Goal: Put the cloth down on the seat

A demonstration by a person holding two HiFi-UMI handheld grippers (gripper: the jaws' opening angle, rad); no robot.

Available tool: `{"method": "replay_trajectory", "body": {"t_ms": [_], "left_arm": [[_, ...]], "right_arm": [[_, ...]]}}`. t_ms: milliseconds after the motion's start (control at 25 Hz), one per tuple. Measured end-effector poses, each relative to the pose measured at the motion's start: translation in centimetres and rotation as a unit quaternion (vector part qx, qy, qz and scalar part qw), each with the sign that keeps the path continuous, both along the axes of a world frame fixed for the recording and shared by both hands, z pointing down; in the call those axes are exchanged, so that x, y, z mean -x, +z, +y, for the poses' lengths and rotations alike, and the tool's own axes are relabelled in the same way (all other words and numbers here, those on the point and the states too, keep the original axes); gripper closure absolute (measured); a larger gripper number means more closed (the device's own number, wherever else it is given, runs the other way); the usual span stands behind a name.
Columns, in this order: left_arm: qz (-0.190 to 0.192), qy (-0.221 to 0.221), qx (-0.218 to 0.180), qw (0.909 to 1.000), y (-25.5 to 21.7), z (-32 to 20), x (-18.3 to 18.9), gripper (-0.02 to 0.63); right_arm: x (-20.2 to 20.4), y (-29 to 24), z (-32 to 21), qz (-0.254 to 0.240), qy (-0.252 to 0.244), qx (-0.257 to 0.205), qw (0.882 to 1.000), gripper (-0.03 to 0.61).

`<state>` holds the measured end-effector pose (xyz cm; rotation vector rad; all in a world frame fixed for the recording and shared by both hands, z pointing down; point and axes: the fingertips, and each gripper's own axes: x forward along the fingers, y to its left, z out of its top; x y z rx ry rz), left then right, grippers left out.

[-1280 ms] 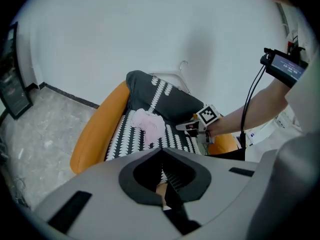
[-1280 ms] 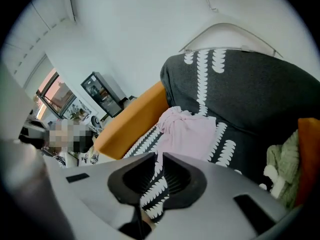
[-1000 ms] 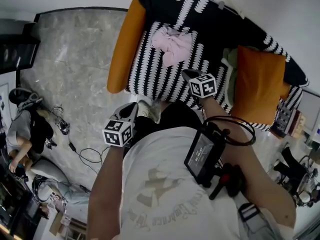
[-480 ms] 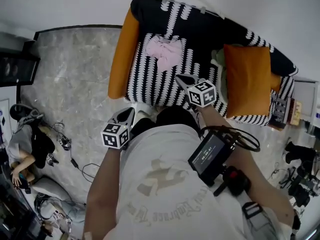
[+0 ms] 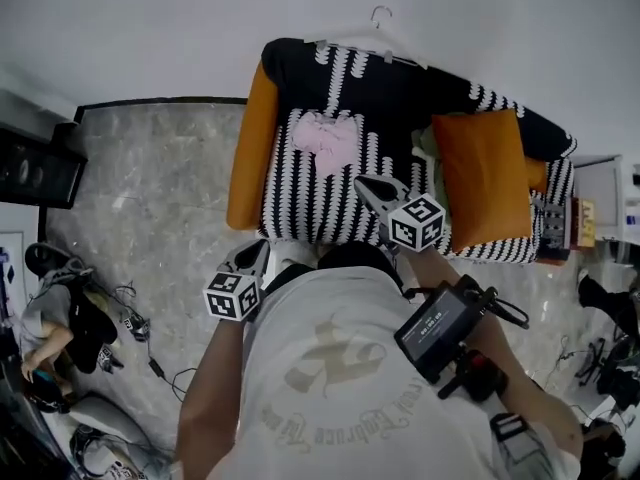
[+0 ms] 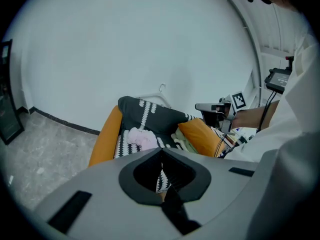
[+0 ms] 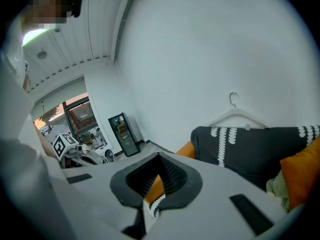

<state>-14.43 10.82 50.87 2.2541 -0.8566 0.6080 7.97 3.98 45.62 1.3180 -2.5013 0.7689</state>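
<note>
Nearest the camera, the left tool (image 5: pixel 254 252) hangs low beside the person's torso, short of the sofa's front edge; its own view shows its jaws together with nothing between them; the right tool (image 5: pixel 366 184) reaches a little farther, over the front of the seat (image 5: pixel 296 196), its jaws likewise drawn together and empty, the ribbed pads meeting on no fabric. Beyond both tools, the pink cloth (image 5: pixel 328 140) lies bunched on the black-and-white patterned seat, toward the backrest and nearer the orange armrest (image 5: pixel 249 158) than the orange cushion (image 5: pixel 484 173); it touches neither tool and is well apart from both. Farther back, a white hanger (image 5: pixel 379 30) rests on top of the backrest against the wall. Judged from this layout, the placement itself appears complete: the cloth is on the seat and released; nothing remains but perhaps to flatten the crumpled cloth, should a neat lay be wanted.
</note>
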Motion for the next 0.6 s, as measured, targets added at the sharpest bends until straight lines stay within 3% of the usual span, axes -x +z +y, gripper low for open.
{"method": "replay_trajectory", "body": {"t_ms": [240, 600], "left_arm": [[0.023, 0.010, -0.029, 0.9993, -2.8, 0.4, 1.4, 0.601], [0.033, 0.034, -0.050, 0.9976, -4.9, 0.8, 1.9, 0.601]], "right_arm": [[2.2, -5.1, 2.3, -0.007, 0.005, -0.045, 0.999, 0.561], [4.1, -7.5, 6.0, -0.015, 0.016, -0.064, 0.998, 0.561]]}}
